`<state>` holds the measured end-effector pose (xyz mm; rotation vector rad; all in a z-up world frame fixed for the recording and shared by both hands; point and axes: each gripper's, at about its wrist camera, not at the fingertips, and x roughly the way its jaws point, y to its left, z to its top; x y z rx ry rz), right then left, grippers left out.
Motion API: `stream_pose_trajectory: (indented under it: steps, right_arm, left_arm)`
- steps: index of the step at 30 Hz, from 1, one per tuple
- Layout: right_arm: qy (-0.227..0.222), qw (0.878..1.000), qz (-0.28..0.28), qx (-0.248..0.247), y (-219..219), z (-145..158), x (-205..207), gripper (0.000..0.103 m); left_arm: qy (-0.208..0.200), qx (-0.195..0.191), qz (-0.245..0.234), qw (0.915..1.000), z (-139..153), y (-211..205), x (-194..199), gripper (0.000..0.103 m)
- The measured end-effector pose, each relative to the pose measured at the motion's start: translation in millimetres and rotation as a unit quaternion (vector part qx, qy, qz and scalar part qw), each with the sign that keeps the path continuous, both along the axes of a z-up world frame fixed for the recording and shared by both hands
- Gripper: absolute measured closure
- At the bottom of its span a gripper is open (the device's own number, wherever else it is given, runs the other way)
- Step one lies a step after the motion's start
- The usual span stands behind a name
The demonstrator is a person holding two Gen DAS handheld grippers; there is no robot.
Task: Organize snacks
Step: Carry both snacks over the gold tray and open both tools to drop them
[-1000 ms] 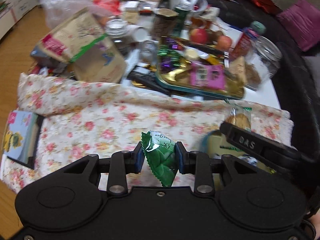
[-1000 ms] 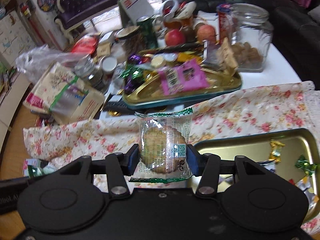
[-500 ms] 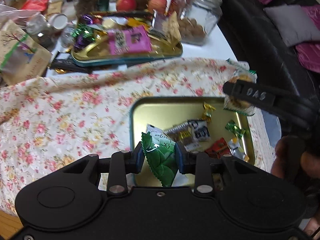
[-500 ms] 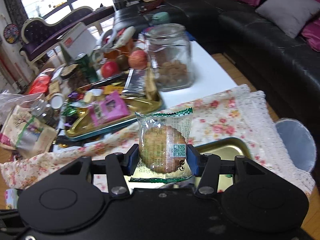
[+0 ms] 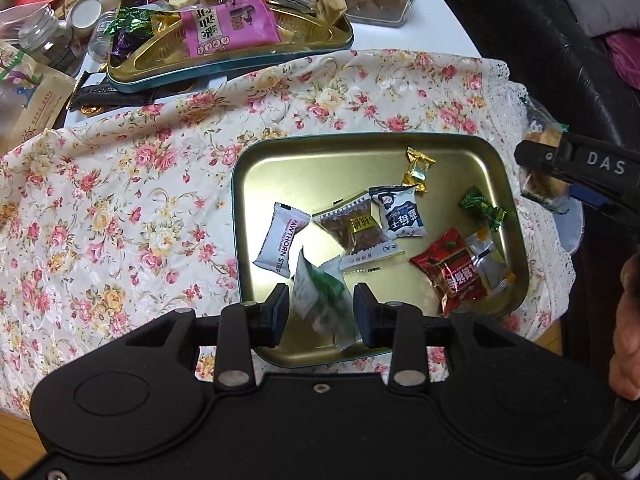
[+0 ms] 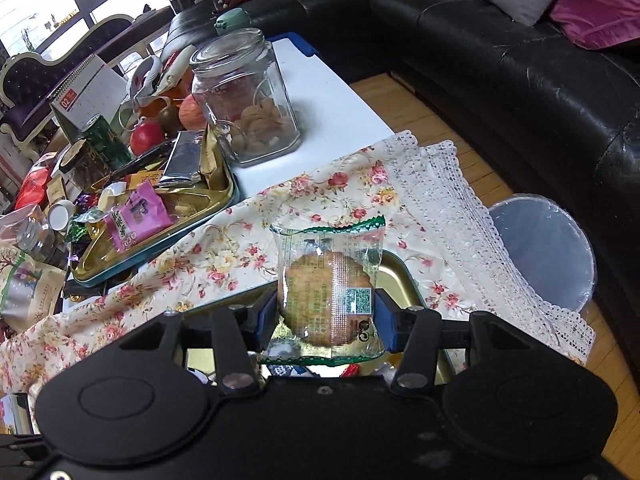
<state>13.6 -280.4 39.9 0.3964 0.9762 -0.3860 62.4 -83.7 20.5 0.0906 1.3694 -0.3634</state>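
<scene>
L gripper (image 5: 321, 309) jaws spread, green packet (image 5: 323, 306) dropping into gold tin (image 5: 248, 184) w/ ~7 snacks; R gripper (image 6: 327, 317) clamps cookie pack (image 6: 329, 291), far tray (image 6: 224, 196) still full.

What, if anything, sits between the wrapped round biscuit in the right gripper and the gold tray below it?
Nothing visible blocks it. The right gripper holds the clear-wrapped round biscuit over the rectangular gold metal tray, whose far half is bare; loose candies lie nearer.
</scene>
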Motion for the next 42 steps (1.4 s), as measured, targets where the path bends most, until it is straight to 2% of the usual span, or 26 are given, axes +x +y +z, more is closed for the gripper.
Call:
stream_pose_trajectory:
  steps: [2, 6, 13, 22, 30, 42]
  right_arm:
    - [-0.001, 1.0, 0.0, 0.003, -1, 1, -1, 0.05]
    - [-0.003, 1.0, 0.0, 0.007, -1, 3, -1, 0.05]
    - [0.002, 1.0, 0.011, 0.006, 4, 0, 2, 0.05]
    - [0.017, 1.0, 0.025, -0.003, 8, -5, 4, 0.05]
    - [0.045, 0.999, 0.025, 0.002, 7, -13, 8, 0.049]
    - [0.043, 0.998, 0.033, -0.009, 11, -10, 6, 0.05]
  left_arm:
    - [0.005, 0.006, 0.003, 1.0, -3, 0, 1, 0.052]
    - [0.006, 0.015, 0.01, 0.9998, -7, 2, 1, 0.052]
    - [-0.062, 0.067, 0.003, 0.9958, 0, -5, -6, 0.052]
    - [-0.107, 0.086, -0.004, 0.9905, 6, -12, -14, 0.051]
    - [-0.1, 0.084, -0.008, 0.9915, 3, -13, -16, 0.051]
    - [-0.1, 0.081, 0.0, 0.9917, 3, -10, -15, 0.051]
